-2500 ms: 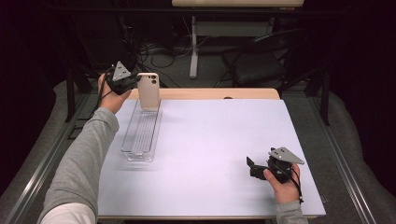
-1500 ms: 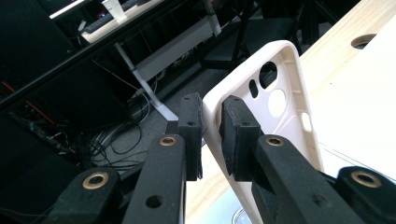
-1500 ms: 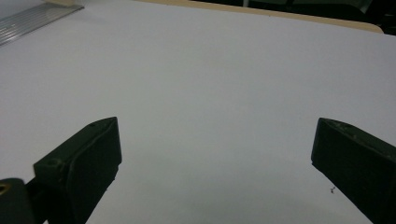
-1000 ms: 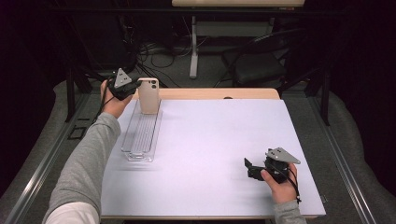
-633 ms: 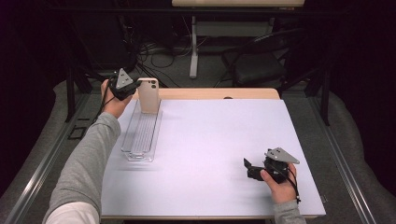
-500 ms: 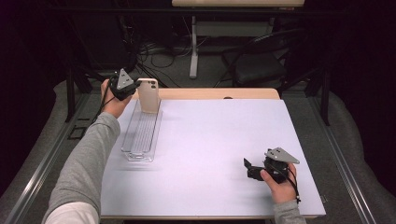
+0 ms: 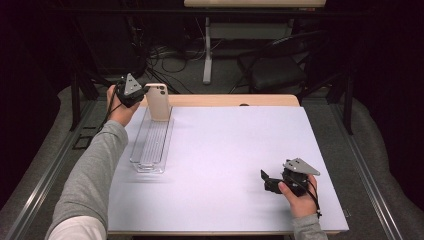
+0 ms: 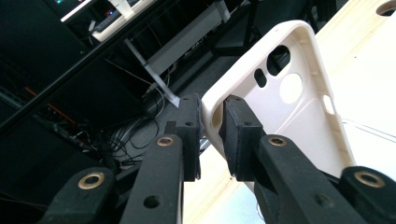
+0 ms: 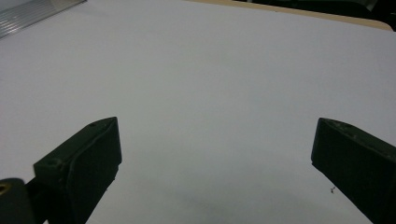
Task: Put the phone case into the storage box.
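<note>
Table [image 7: 225, 150] with white sheet, clear tray [image 7: 150, 145] at left. Phone case [image 7: 159, 101] held upright over tray's far end, left hand-held gripper [image 8: 212, 130] pinching its edge. Right hand-held gripper [image 9: 215, 154] wide apart, idle on table. Case lifted; setting down still left, probably.

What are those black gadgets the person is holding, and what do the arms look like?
Each hand carries a black two-jaw gripper: the left gripper and the right gripper. Each has a grey three-cornered plate on top and a thin black cable trailing from it. Close up, the jaws are blocky black bars with brass-coloured rivets. The person wears a grey long sleeve with a white hem.
</note>
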The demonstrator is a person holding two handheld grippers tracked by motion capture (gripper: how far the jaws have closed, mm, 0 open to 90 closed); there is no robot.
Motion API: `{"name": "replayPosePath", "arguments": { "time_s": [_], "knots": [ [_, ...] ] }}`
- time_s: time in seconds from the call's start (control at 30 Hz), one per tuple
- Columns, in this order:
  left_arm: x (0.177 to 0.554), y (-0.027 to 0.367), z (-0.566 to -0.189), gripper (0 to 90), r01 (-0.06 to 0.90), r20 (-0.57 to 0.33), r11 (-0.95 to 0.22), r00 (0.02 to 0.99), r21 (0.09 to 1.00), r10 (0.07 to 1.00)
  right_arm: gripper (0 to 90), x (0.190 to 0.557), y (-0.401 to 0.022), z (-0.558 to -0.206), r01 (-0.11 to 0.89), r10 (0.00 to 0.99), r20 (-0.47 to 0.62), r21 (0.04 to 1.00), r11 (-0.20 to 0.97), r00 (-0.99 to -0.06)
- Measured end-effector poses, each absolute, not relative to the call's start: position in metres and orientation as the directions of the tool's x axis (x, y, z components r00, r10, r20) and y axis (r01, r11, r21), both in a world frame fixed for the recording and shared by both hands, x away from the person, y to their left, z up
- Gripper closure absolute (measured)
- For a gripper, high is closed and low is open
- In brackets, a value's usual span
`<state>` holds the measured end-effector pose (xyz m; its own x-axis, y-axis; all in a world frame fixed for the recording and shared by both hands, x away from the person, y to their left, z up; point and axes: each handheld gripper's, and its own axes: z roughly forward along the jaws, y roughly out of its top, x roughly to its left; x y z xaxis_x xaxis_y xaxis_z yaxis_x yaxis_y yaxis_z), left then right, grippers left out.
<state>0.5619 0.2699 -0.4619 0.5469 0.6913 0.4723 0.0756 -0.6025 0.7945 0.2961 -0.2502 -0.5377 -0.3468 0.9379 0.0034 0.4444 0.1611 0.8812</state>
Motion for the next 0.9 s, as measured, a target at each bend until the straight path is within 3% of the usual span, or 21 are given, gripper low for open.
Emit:
{"name": "replayPosePath", "arguments": {
  "time_s": [0.5,0.9],
  "knots": [
    [0.564,0.2701,-0.4629,69.5,0.103,0.428,-0.562,0.541,0.821,0.724,1.4,0.2963,-0.2504,-0.538,0.448,0.938,0.004,0.88,0.161,-0.346],
    [0.5643,0.2732,-0.4637,51.6,0.144,0.368,-0.51,0.532,0.848,0.763,1.4,0.2969,-0.2497,-0.5386,0.446,0.937,0.0,0.88,0.165,-0.348]
  ]
}}
